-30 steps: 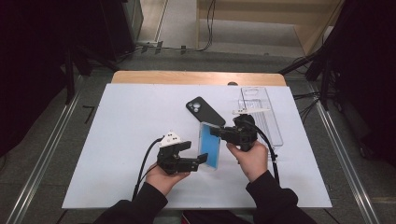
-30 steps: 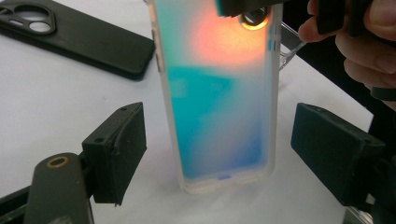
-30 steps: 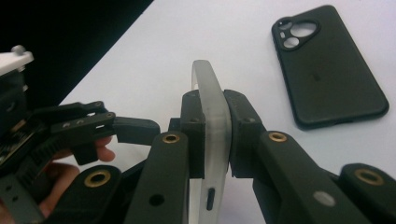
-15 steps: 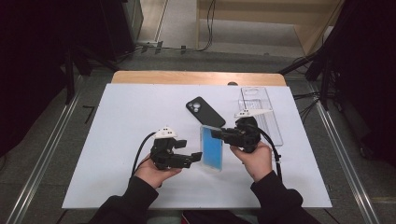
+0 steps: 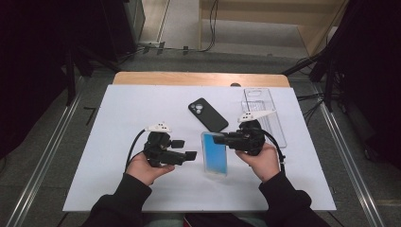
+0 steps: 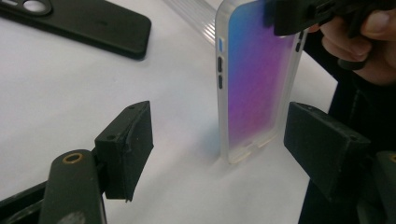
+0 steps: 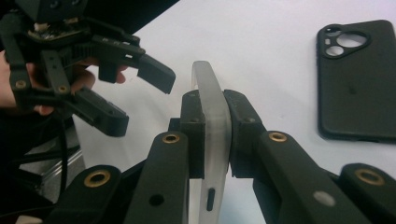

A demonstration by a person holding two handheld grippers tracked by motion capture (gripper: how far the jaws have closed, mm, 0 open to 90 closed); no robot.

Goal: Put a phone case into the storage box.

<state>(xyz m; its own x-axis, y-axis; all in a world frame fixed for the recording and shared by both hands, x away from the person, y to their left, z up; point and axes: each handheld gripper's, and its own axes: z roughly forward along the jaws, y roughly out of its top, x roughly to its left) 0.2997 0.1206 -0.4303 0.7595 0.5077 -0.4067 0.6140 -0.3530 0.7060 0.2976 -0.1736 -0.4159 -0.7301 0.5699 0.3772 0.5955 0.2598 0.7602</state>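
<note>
A frosted phone case [image 5: 215, 158] with a blue-purple face stands with its lower end on the white mat [image 5: 118, 142]. My right gripper [image 5: 222, 138] is shut on its upper end; in the right gripper view the pads [image 7: 194, 135] squeeze the frosted edge [image 7: 212, 140]. My left gripper [image 5: 188, 148] sits just left of the case, apart from it. Its jaws have just been closing a little but stand open [image 6: 224, 144], with nothing between the pads [image 6: 128, 144]; the case [image 6: 252, 84] rises a short way beyond them.
A black phone case [image 5: 208, 115] lies camera side up behind the grippers, also seen as the black case [image 7: 357, 79]. A clear case [image 5: 262, 111] lies at the back right. The wooden table edge [image 5: 198, 78] runs behind the mat.
My left gripper has drawn back to the left, off the side of the frosted case. The right gripper and the case have stayed where they were.
</note>
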